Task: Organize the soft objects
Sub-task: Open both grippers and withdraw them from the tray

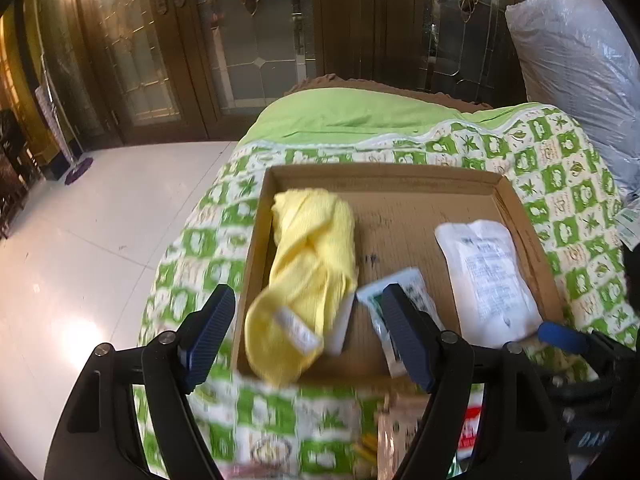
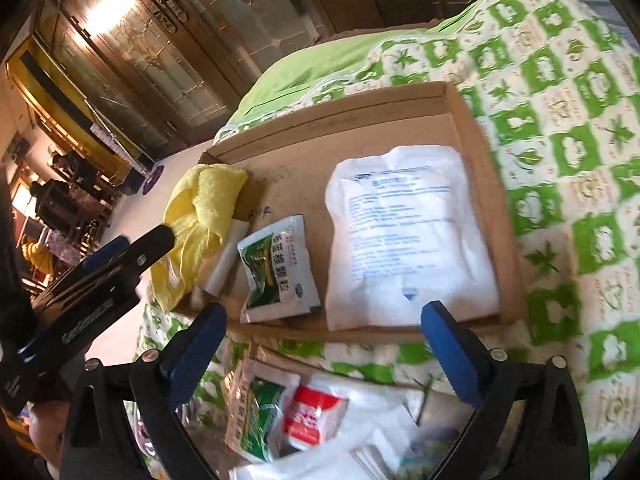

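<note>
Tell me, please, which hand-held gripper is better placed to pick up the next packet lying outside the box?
Probably the right hand-held gripper: it is open, with the loose packets just below its fingers, near the box.

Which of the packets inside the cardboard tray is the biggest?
The plain white packet with blue print, at the tray's right side. The green-and-white sachet beside it is much smaller.

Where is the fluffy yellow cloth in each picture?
Left wrist view: the yellow cloth lies in the left part of the cardboard tray, at picture centre.
Right wrist view: the yellow cloth sits at the tray's left end, left of centre.
Shared landmark: the big white packet in the tray's right part.
</note>
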`<state>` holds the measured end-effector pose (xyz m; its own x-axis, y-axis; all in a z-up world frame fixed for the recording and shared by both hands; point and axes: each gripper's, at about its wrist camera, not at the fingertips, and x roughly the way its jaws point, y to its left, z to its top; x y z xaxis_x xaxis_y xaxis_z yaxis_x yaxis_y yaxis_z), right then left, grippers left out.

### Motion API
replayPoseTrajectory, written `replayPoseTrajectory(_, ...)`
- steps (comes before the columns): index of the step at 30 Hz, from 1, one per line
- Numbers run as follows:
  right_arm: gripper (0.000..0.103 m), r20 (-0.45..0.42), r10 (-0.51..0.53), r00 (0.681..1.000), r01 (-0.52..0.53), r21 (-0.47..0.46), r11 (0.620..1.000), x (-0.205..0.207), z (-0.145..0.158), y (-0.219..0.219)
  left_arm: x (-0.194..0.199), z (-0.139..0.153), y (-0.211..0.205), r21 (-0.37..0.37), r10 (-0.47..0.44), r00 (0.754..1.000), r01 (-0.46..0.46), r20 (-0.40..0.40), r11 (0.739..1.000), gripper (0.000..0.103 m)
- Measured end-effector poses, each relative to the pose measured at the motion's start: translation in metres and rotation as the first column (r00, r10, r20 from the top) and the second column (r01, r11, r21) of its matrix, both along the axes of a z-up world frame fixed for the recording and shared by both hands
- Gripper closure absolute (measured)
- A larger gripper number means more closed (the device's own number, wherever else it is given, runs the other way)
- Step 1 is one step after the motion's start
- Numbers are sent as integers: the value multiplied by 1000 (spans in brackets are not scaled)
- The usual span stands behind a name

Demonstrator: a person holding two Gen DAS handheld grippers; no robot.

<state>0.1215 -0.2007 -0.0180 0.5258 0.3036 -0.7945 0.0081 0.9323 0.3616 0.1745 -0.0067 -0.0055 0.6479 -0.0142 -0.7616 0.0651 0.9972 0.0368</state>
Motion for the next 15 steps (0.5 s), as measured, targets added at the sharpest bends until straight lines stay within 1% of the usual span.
replayPoseTrajectory(4, 0, -2, -1, 1000, 1, -27, 1000, -17, 7, -2, -24, -3, 9, -32, 22, 1000, -22, -15, 999, 27)
replayPoseTrajectory(7, 0, -4, 6, 1000, -7, -61, 998, -28, 10, -1, -41, -5, 14, -42, 39, 999, -40, -20, 998, 27)
replayPoseTrajectory(12, 0, 10, -1, 1000, 3, -157, 988, -47, 21, 2, -62, -8, 17, -58, 58, 998, -59, -31, 997, 27)
replayPoseTrajectory(15, 0, 17, -13, 1000, 17, -209, 978, -59, 28, 3, -72, -9, 19, -42, 65, 997, -66, -35, 997, 27)
